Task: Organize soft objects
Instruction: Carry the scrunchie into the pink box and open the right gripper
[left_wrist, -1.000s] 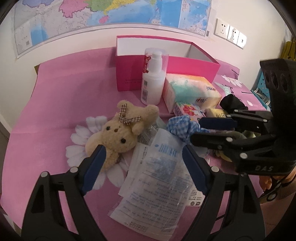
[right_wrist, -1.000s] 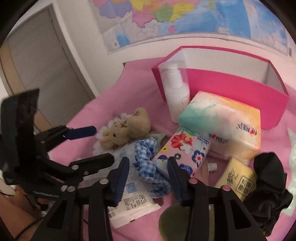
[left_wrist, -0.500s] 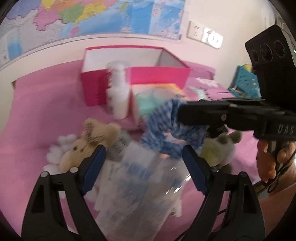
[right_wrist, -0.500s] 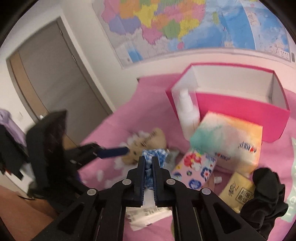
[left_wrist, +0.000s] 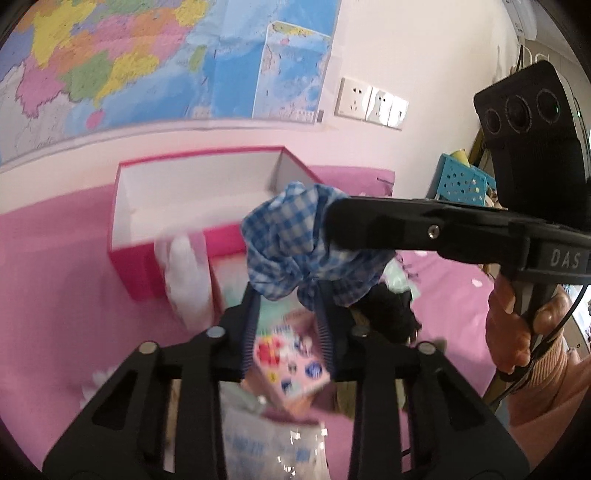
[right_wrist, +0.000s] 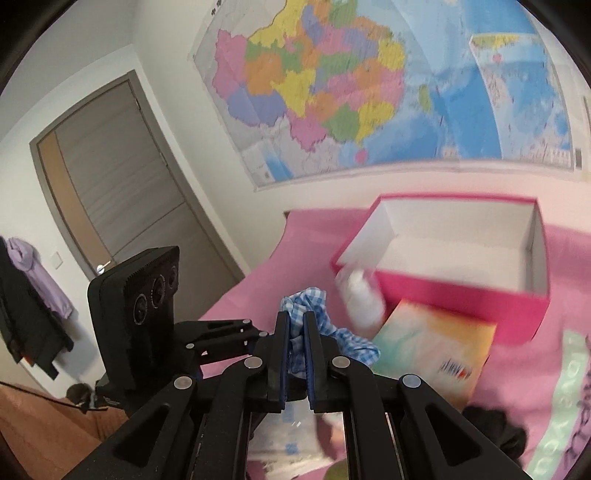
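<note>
A blue-and-white checked scrunchie (left_wrist: 295, 243) hangs in the air above the table. My right gripper (right_wrist: 294, 326) is shut on the scrunchie (right_wrist: 306, 314) and reaches in from the right of the left wrist view. My left gripper (left_wrist: 286, 295) has narrowed around the scrunchie's lower edge; its fingers (left_wrist: 251, 314) look about closed on the cloth. The open pink box (left_wrist: 192, 206) with a white inside stands behind, also in the right wrist view (right_wrist: 458, 266). A black scrunchie (left_wrist: 388, 314) lies lower right.
A white pump bottle (right_wrist: 360, 295) and a pastel tissue pack (right_wrist: 432, 343) stand in front of the box. A small floral tissue pack (left_wrist: 291, 362) and clear plastic packets (left_wrist: 269, 443) lie below the grippers. The pink tablecloth (left_wrist: 55, 295) covers the table.
My right gripper has closed on the checked scrunchie and lifted it off the table toward the box. My left gripper has risen and narrowed from wide open onto the scrunchie's lower part.
</note>
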